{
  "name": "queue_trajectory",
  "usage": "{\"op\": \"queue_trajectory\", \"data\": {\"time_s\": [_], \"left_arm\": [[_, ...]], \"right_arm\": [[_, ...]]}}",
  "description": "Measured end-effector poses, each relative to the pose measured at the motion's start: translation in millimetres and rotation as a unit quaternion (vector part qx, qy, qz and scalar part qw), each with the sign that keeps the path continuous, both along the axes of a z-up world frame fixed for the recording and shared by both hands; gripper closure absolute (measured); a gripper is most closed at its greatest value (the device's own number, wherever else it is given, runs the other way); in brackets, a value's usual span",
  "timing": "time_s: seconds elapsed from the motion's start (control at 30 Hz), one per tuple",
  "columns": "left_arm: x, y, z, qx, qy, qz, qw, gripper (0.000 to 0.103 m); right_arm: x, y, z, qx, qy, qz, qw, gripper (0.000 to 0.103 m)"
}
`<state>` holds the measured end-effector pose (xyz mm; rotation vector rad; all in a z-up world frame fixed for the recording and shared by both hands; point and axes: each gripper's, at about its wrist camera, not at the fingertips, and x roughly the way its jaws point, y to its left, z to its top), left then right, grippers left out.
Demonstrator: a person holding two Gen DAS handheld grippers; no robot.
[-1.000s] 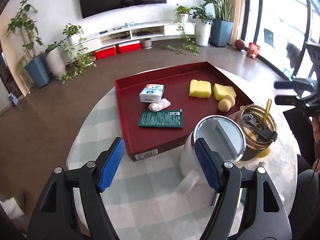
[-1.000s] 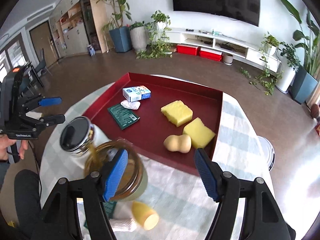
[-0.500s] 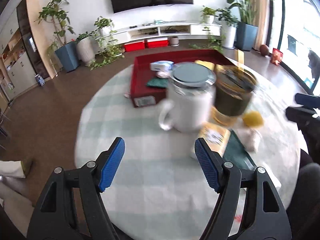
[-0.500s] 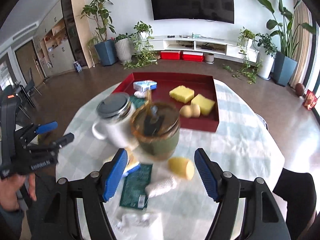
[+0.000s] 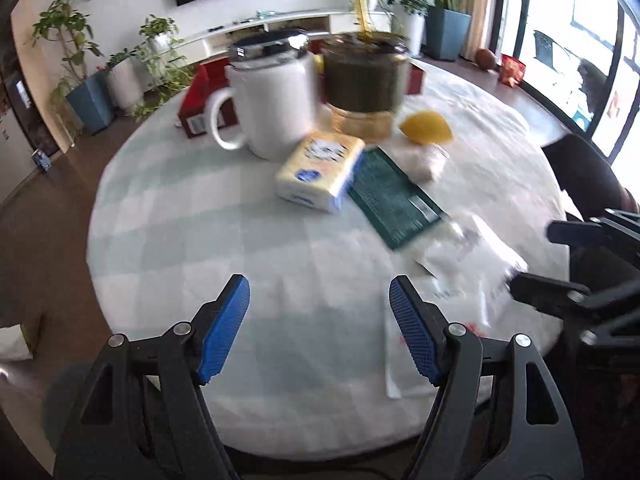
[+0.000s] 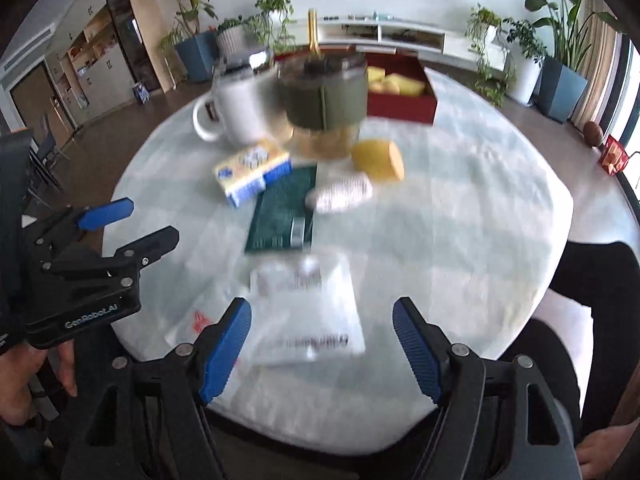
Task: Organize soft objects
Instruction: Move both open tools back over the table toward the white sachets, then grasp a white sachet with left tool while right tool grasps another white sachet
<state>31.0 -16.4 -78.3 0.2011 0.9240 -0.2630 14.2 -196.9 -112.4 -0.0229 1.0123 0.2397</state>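
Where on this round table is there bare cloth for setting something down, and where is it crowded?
Free: the wide stretch of tablecloth left of the tissue pack and white mug, and the right side beyond the lemon. Crowded: the centre, from mug and jar down past the green packet to the white bags.

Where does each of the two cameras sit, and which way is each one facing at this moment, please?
Left wrist: on the left gripper, angled down over the near table; its open blue fingers show, with the right gripper at the right edge.
Right wrist: on the right gripper, facing the same way; its open fingers, a hand and the left gripper show.
Shared: white mug, tissue pack, green packet, lemon.
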Motion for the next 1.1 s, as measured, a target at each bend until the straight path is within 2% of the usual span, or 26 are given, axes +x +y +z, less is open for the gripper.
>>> {"op": "queue_trajectory", "data": {"time_s": [0.13,0.23,0.37,0.47,0.57,0.63,0.67,0.77,0.87,1.1], "left_arm": [[-21,-21,0,0.013,0.0,-0.031,0.9994,0.032],[-26,-37,-6,0.039,0.003,-0.036,0.9986,0.031],[-24,-51,-16,0.045,0.028,-0.024,0.9983,0.032],[-26,-56,-13,0.031,0.028,-0.025,0.9988,0.032],[-23,-54,-10,0.018,0.034,-0.013,0.9992,0.027],[-22,-50,-8,-0.006,0.045,-0.004,0.999,0.025],[-22,-53,-10,-0.01,0.053,-0.007,0.9985,0.018],[-25,-66,-33,0.014,0.093,-0.028,0.9952,0.013],[-22,-60,-39,-0.002,0.098,-0.014,0.9951,0.0],[-12,-44,-39,0.014,0.081,-0.008,0.9966,0.0]], "right_arm": [[10,-5,-14,-0.006,0.029,-0.012,0.999,0.027],[15,-10,-14,-0.008,0.032,-0.014,0.999,0.027],[17,-21,-11,-0.001,0.029,-0.032,0.999,0.026],[16,-20,-13,0.008,0.029,-0.024,0.999,0.026],[18,-24,-13,0.013,0.03,-0.027,0.999,0.026],[18,-29,-12,0.02,0.028,-0.031,0.999,0.026],[18,-31,-12,0.025,0.028,-0.033,0.999,0.026],[18,-28,-15,0.023,0.037,-0.027,0.999,0.025],[19,-22,-16,0.018,0.039,-0.012,0.999,0.025],[25,-9,-23,-0.018,0.046,-0.003,0.999,0.022]]}}
